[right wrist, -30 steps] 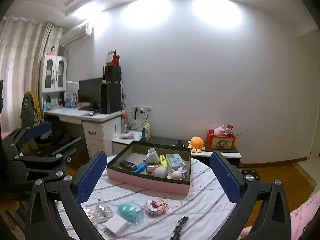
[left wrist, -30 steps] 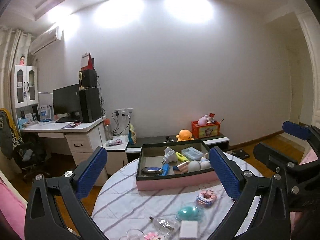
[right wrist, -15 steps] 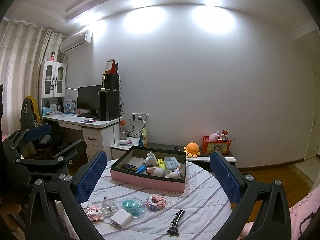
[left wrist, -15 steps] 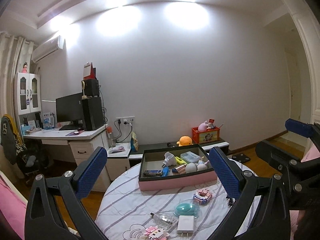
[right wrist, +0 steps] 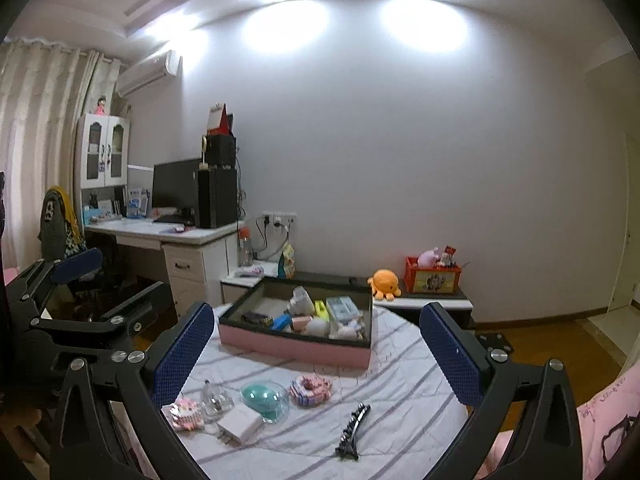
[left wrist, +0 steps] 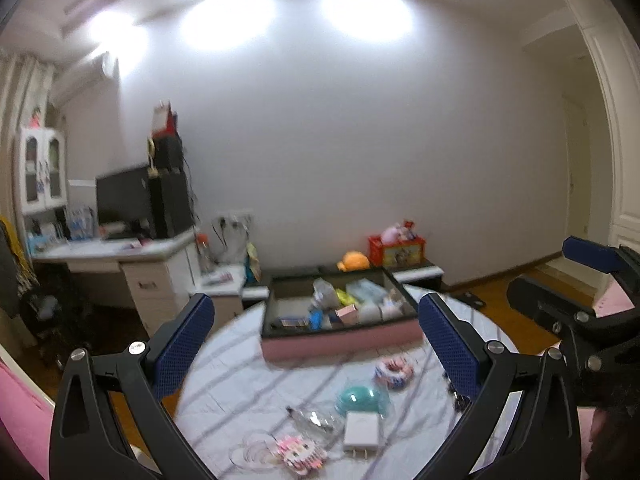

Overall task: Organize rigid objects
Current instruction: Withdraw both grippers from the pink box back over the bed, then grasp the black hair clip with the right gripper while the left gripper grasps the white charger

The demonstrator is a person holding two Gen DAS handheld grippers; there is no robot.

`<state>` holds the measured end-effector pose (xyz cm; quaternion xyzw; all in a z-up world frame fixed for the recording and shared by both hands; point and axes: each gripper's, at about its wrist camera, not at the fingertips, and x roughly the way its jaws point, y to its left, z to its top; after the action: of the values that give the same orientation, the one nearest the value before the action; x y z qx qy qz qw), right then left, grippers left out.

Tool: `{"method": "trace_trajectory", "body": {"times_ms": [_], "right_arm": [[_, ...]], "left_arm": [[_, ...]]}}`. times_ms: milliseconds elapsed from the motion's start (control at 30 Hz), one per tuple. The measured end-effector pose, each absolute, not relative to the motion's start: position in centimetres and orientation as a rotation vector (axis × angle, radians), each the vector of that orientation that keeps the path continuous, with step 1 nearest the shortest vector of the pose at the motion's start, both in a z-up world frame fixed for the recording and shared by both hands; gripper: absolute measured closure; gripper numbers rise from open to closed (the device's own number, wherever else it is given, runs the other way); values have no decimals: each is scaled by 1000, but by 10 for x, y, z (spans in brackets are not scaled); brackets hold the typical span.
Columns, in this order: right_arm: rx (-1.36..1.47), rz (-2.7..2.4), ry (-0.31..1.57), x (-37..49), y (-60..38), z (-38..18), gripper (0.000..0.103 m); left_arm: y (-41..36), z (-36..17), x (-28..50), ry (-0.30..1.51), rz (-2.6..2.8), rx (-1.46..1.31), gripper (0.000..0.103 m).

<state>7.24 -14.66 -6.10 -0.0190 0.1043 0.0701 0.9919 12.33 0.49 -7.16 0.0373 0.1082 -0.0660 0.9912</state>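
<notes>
A pink storage box point(left wrist: 340, 346) point(right wrist: 296, 348) with a dark rim holds several small items on a round table with a striped cloth point(right wrist: 400, 432). In front of it lie a teal dome-shaped case point(left wrist: 362, 399) point(right wrist: 265, 399), a white charger point(left wrist: 360, 435) point(right wrist: 239, 425), a pink-white block toy point(left wrist: 394, 370) point(right wrist: 310, 389), a small clear bottle point(right wrist: 216, 400), a pink pixel figure point(left wrist: 298, 450) point(right wrist: 186, 413) and a black hair clip point(right wrist: 352, 430). My left gripper point(left wrist: 316, 344) and right gripper point(right wrist: 316, 350) are both open and empty, held above the near table edge.
A white desk point(right wrist: 180, 236) with a monitor and speakers stands at the left. A low shelf point(right wrist: 420, 302) behind the table carries an orange plush and a red box. A chair point(right wrist: 60, 224) is at the far left. Pink bedding point(right wrist: 608, 416) lies at the right.
Both cameras have tilted down slightly and moved closer to the table; the loose items now sit higher and larger in view. The left wrist view is motion-blurred. Both grippers stay open.
</notes>
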Motion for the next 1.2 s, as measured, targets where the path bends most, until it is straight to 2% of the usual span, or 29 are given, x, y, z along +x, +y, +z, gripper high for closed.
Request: {"method": "trace_trajectory", "body": {"times_ms": [367,600,667,800,867,933,967,1000,1200], "right_arm": [[17,67,409,104,-183,-126,0],[55,43,542,122,-207,-169,0],[61,41,571,125,-212,-180,0],[74,44,603,131,-219,-191,0],[81,46,609,132,-222,-193,0],[87,50,615,134,-223,-197,0],[91,53,618,135,-223,-198,0],[93,57,623,136,-223,-200,0],[86,72,657,147,-217,-208,0]], "left_arm": [[11,-155,158,476,-144,48,0],[-21,-185,166,542,-175,58,1],[-28,-192,171,565,-172,60,13],[-38,-205,177,616,-175,70,21],[-41,-211,179,638,-175,83,30],[-43,-217,182,667,-169,95,33],[-43,-222,184,679,-170,98,41],[-43,-226,186,696,-170,100,44],[-45,-245,208,774,-200,87,53]]}}
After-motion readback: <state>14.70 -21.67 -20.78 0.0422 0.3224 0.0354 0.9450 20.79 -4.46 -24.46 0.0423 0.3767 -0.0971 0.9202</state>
